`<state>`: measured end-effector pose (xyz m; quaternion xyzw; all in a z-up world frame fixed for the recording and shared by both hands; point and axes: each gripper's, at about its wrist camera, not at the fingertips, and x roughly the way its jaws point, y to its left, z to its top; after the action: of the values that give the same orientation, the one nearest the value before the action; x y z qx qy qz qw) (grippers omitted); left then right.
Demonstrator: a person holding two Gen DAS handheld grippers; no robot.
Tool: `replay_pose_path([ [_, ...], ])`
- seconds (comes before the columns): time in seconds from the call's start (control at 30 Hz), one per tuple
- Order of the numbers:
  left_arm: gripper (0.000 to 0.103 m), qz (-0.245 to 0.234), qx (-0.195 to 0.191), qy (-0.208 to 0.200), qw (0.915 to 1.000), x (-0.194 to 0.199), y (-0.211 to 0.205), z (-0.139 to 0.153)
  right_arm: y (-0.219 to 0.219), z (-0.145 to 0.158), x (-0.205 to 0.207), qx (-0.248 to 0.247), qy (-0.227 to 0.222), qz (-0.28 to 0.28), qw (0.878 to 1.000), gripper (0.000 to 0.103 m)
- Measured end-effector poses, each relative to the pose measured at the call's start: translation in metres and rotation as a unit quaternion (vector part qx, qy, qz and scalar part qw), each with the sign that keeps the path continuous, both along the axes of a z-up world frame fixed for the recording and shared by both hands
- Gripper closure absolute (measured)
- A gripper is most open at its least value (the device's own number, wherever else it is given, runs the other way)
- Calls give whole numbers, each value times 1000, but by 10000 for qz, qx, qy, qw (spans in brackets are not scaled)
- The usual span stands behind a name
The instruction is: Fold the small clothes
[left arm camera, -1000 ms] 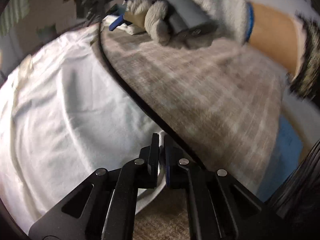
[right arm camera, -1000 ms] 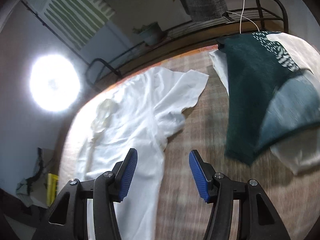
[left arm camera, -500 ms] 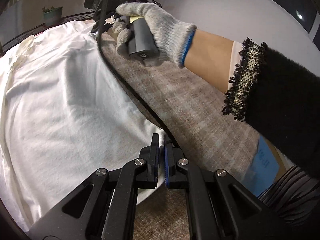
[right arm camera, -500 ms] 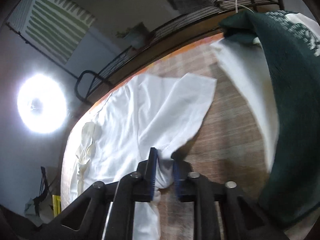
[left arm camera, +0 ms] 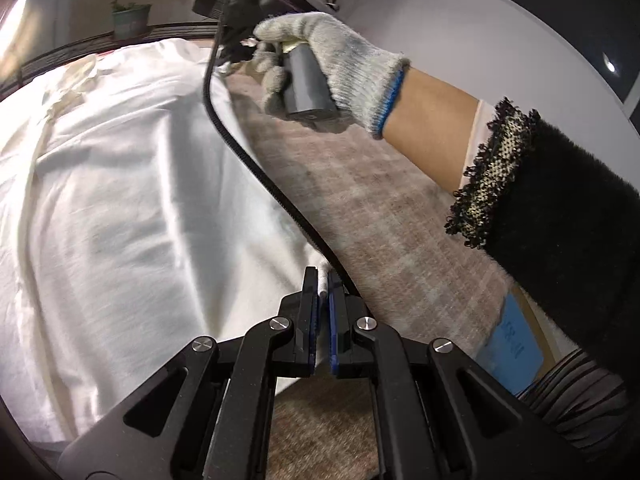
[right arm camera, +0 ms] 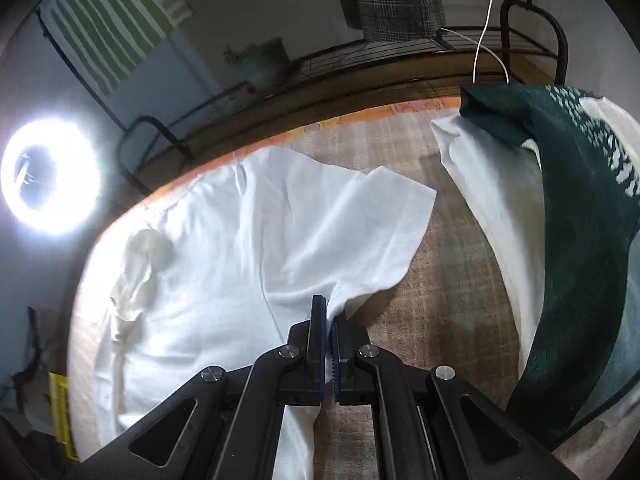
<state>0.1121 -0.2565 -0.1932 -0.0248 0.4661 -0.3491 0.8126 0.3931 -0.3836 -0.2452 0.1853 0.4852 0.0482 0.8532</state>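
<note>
Change since 1 second earlier: the right hand-held gripper [right arm camera: 329, 332], then spread above the cloth, had come down and pinched the white T-shirt [right arm camera: 224, 280] at the seam under its right sleeve [right arm camera: 360, 228].
Left hand-held gripper [left arm camera: 323, 300]: fingers pressed together on the T-shirt's edge [left arm camera: 322, 280], the same grip as 1 second earlier.
White T-shirt position: spread flat on the desk [right arm camera: 448, 296], collar [right arm camera: 138, 264] toward the far left in the right wrist view, sleeve fanned out to the right.
Right hand [left arm camera: 332, 56]: in a grey knit glove with blue cuff, wrapped around the grey handle of its gripper, seen from the left wrist view; black fuzzy sleeve [left arm camera: 560, 208] on the forearm.
Cable [left arm camera: 256, 168]: black, running along the T-shirt's edge.
Surface: brownish plaid cloth over the desk, orange border at the far edge.
Other clothes: dark green garment [right arm camera: 568, 240] on white fabric [right arm camera: 492, 200], right of the sleeve, apart from it.
Room: bright ring light [right arm camera: 50, 178] at left, potted plant [right arm camera: 260, 62], metal rack [right arm camera: 532, 32], green striped hanging [right arm camera: 112, 20].
</note>
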Motion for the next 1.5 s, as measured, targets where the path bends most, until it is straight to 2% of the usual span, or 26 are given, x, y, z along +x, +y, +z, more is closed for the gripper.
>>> replay_pose_path([
  [0.17,101,307,-161,36,9994,-1,28,6,14,25,0,-259,-252,18,9993,103],
  [0.5,101,1014,-315,156,9942,-13,86,7,119,53,7,-1039,-563,882,9891,103],
  [0.7,101,1539,-281,494,9864,-13,122,-11,182,43,19,-1156,-551,1341,9826,103],
  [0.87,101,1686,-125,643,9835,-9,128,-21,213,27,30,-1060,-440,1636,9798,103],
  [0.97,101,1678,21,442,9848,-12,128,-16,223,18,33,-908,-372,1900,9769,90],
  [1.0,101,1643,97,403,9855,-13,125,-14,225,15,34,-783,-293,2048,9752,68],
  [1.03,94,1565,194,402,9867,-13,123,-12,224,14,33,-627,-212,2167,9740,51],
  [1.07,88,1496,255,397,9876,-13,123,-9,222,15,32,-482,-174,2252,9730,47],
  [1.1,73,1489,297,374,9877,-13,123,-7,215,21,29,-329,-233,2297,9724,48],
  [1.13,68,1503,304,317,9877,-16,126,-4,208,27,27,-219,-304,2294,9726,48],
  [1.2,68,1509,314,275,9877,-18,130,3,181,44,21,198,-522,2170,9746,48],
  [1.27,68,1523,311,332,9873,-17,137,9,153,53,21,355,-636,1794,9811,48],
  [1.4,68,1561,381,366,9863,-8,155,27,103,49,26,65,-528,1053,9930,56],
  [1.5,68,1515,628,48,9864,0,163,42,93,32,31,134,-271,956,9950,58],
])
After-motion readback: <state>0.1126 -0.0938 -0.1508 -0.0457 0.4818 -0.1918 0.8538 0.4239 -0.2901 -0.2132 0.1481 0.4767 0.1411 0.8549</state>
